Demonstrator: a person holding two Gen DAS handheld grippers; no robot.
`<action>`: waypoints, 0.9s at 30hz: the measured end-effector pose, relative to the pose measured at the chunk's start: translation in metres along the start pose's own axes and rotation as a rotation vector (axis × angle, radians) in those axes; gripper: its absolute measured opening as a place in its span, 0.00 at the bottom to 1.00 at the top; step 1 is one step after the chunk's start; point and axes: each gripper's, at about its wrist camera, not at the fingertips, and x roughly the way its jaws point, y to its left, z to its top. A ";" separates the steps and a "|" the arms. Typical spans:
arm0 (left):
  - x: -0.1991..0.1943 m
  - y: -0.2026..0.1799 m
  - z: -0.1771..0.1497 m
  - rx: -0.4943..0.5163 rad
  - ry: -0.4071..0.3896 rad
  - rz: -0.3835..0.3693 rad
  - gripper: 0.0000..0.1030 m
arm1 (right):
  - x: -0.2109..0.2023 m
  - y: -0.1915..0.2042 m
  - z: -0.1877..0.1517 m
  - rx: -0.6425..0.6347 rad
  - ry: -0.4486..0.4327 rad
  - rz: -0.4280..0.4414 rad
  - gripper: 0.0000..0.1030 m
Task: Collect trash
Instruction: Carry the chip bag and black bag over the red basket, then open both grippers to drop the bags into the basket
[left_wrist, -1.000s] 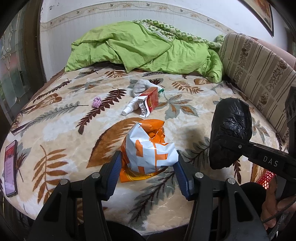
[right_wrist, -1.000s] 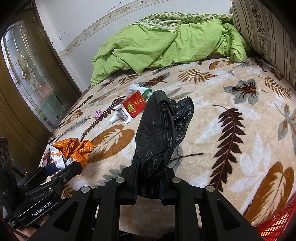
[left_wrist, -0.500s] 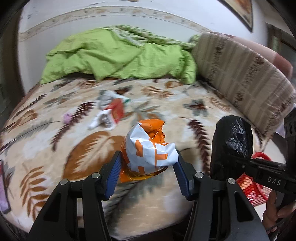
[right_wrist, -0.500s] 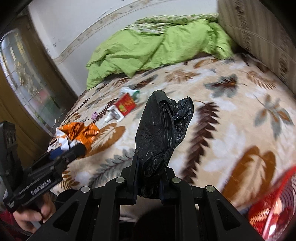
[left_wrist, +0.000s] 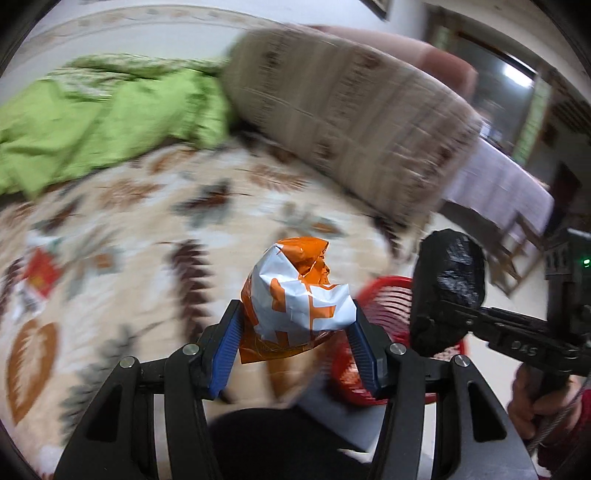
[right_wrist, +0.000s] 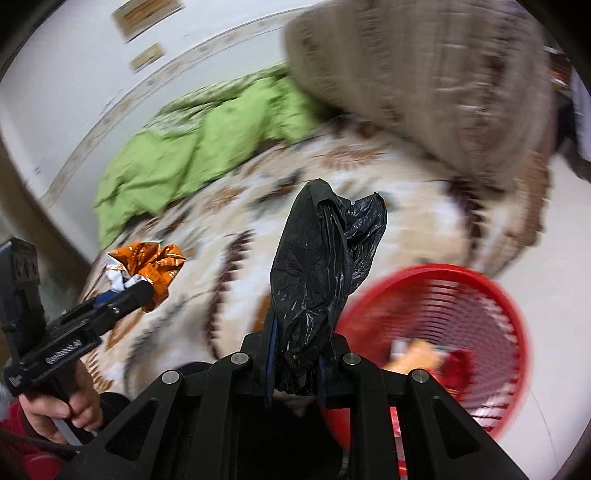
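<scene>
The orange-and-white wrapper (left_wrist: 295, 306) sits low centre in the left wrist view, clamped between the left tongs (left_wrist: 295, 341). The black plastic bag (right_wrist: 321, 280) stands mid-frame in the right view, pinched by the right tongs (right_wrist: 295, 363). Only the right view shows scraps inside the red basket (right_wrist: 476, 280), lower right; the left view alone catches a red box (left_wrist: 42, 273) on the bed (left_wrist: 147, 221), far left.

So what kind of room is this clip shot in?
Most likely a bedroom in a home: a bed under a leaf-patterned blanket, a crumpled green duvet at its far end, and a striped padded headboard along one side. A red basket stands beside it.
</scene>
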 end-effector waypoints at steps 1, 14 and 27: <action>0.007 -0.008 0.002 0.009 0.018 -0.030 0.52 | -0.006 -0.012 -0.002 0.019 -0.003 -0.025 0.18; 0.066 -0.089 0.002 0.152 0.162 -0.184 0.58 | -0.004 -0.078 -0.015 0.128 0.078 -0.112 0.24; 0.056 -0.060 -0.002 0.087 0.143 -0.142 0.67 | -0.019 -0.078 -0.006 0.131 0.017 -0.121 0.40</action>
